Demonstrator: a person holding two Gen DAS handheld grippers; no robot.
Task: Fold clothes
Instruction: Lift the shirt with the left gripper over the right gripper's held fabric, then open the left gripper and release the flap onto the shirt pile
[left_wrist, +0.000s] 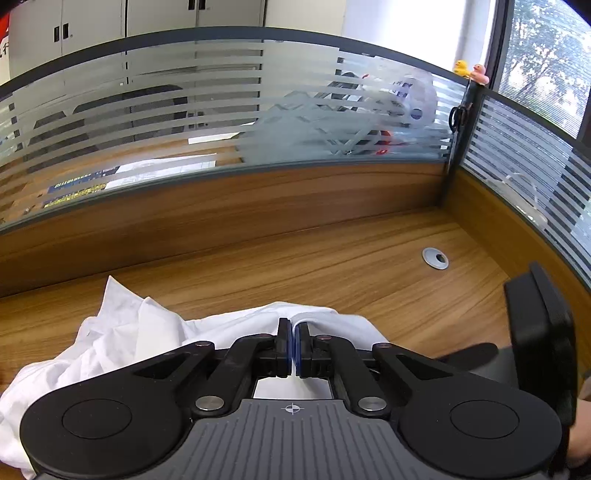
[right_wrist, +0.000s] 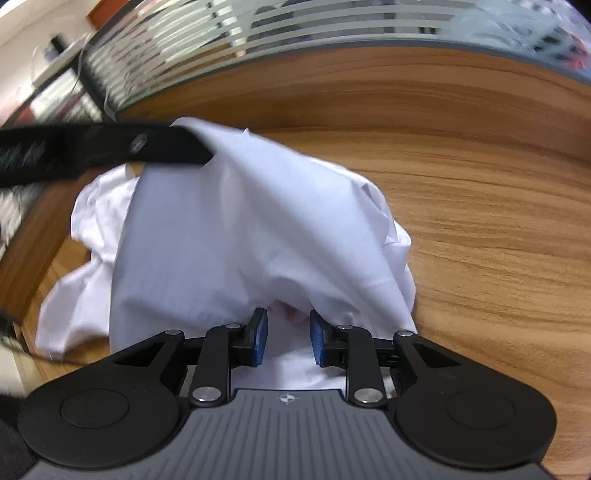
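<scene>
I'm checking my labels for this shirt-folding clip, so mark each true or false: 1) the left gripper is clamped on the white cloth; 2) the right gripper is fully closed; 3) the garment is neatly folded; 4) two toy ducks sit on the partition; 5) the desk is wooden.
1) True: the left gripper is shut on the white garment.
2) False: the right gripper has its jaws apart, with cloth between them.
3) False: the garment is crumpled and bunched.
4) True: toy ducks perch on the partition.
5) True: the desk shows wood grain.
</scene>
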